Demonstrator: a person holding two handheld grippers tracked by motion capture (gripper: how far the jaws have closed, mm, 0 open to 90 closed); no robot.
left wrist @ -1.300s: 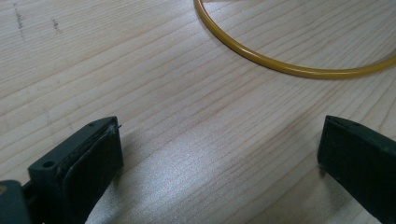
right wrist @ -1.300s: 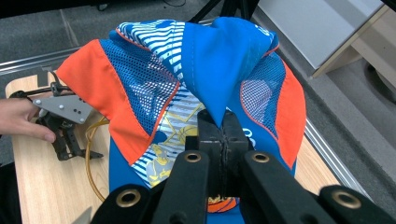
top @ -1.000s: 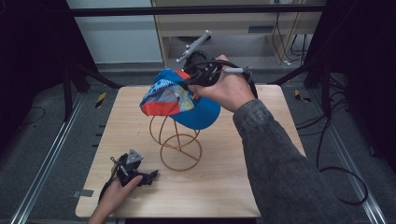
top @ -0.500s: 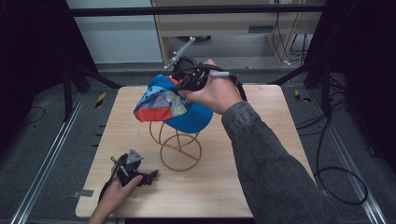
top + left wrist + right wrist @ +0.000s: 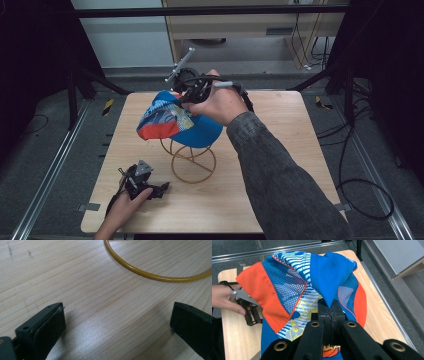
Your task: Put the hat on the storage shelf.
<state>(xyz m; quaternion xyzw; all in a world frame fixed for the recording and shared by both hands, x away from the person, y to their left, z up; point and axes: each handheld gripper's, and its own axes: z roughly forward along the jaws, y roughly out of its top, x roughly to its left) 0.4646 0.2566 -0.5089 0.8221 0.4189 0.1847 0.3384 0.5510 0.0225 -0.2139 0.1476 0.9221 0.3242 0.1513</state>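
Looks like a lab or test bay: a light wooden table (image 5: 280,190) on grey carpet (image 5: 45,150), flanked by metal floor rails (image 5: 47,175) and black frame posts (image 5: 75,90) (dark curtains at both sides), with loose cables (image 5: 360,195) trailing beside a pale cabinet (image 5: 240,30).

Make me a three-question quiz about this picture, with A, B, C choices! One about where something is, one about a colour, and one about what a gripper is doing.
1. Where is the cap?
A. over the wire stand
B. on the floor
C. under the table

2. What colour is the stand?
A. green
B. yellow
C. white

3. How is the left gripper?
A. shut on the cap
B. shut on the stand
C. open

Answers:
1 A: the high view shows the cap above the stand, pinched by the right gripper.
2 B: its ring is yellow in the left gripper view.
3 C: its jaws stand wide apart over bare wood.
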